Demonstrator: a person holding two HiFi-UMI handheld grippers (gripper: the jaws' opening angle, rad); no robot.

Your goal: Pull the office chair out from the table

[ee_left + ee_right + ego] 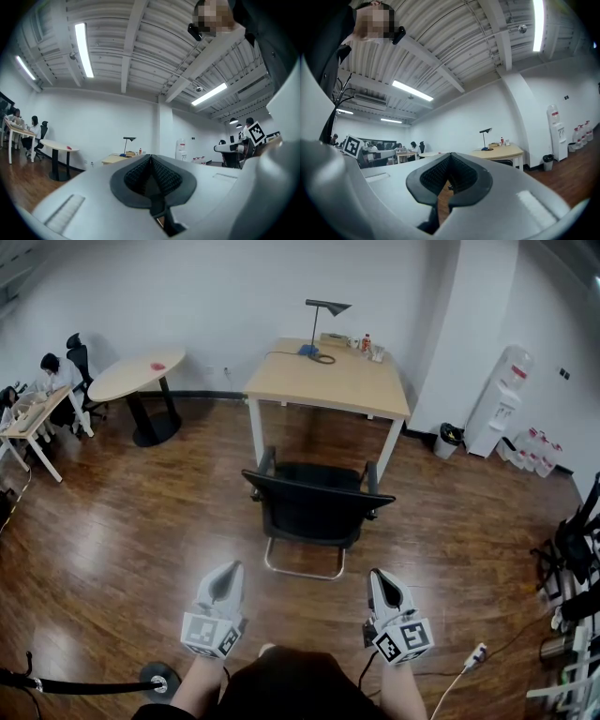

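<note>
A black office chair [314, 502] with a mesh back and a chrome sled base stands on the wood floor in front of the light wooden table [328, 381], its back towards me. My left gripper [226, 570] and right gripper [378, 576] sit side by side nearer to me than the chair, apart from it. Both point level at it and both are shut with nothing between the pads. In the left gripper view the shut jaws of the left gripper [151, 157] hide the chair; the table [117, 159] shows beyond. The right gripper [450, 155] is also shut, with the table [499, 152] at right.
A desk lamp [323, 324] and small bottles stand on the table. A round table [141, 371] and a seated person [52, 376] are far left. A water dispenser [502, 399] and bin [450, 439] stand right. A white cable [473, 657] lies near my right.
</note>
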